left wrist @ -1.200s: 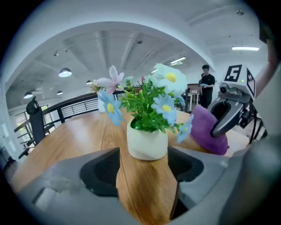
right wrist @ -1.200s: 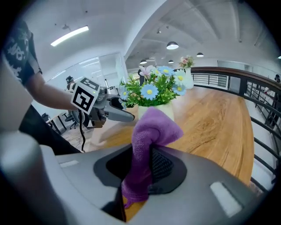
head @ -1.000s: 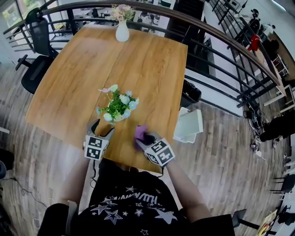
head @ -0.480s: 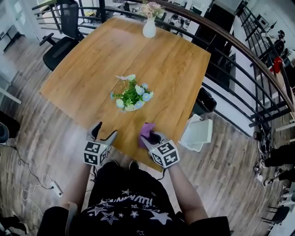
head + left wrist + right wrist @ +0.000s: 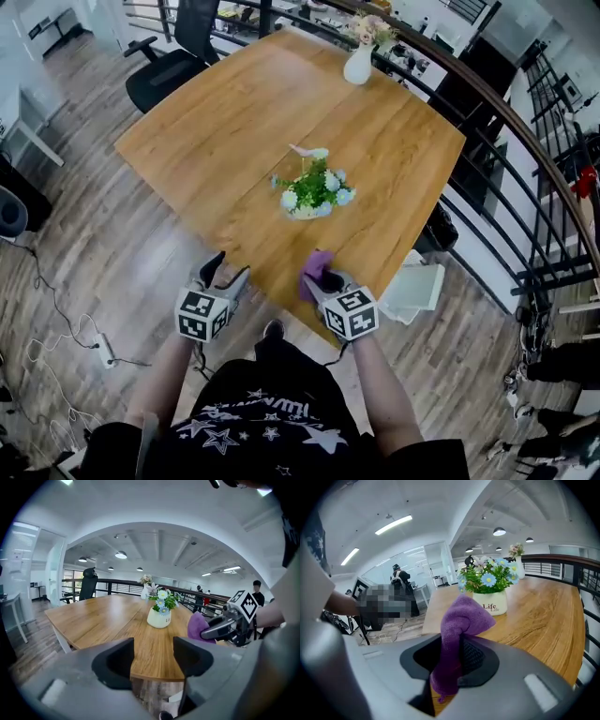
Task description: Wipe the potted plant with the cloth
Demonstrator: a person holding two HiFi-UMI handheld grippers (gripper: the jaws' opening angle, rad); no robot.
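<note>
Currently the task stands at the approach stage. The right tongs [image 5: 325, 278] are closed on the purple cloth [image 5: 317, 263]. The right gripper view shows the fabric pinched between the jaws, with a folded lobe standing above them and a short tail hanging below. The left tongs [image 5: 228, 272] are about half open and hold nothing. Their jaws have just been closing, and only the tabletop [image 5: 234, 122] edge shows through the gap.

Done, as far as the views show: the cloth is secured. Remaining: bring the cloth to the potted plant [image 5: 314, 187], then wipe it. No view shows the cloth touching the plant; whether any surface has already been wiped cannot be determined.

Positions relative to the potted plant:
- The cloth lies on the person's side of the plant, well apart from it, at the near tabletop edge.
- The left tongs lie on the same side, further to the left, just off that edge.
- A white vase [image 5: 359, 64] of flowers stands far behind the plant, at the opposite edge.

Condition of the potted plant: it stands upright on the tabletop, nearer the person's edge than the far one. The pot [image 5: 491, 604] is white, rounded and low, with dark lettering on its side. It carries dense green foliage with small white and blue blooms. No visible dirt can be made out.
</note>
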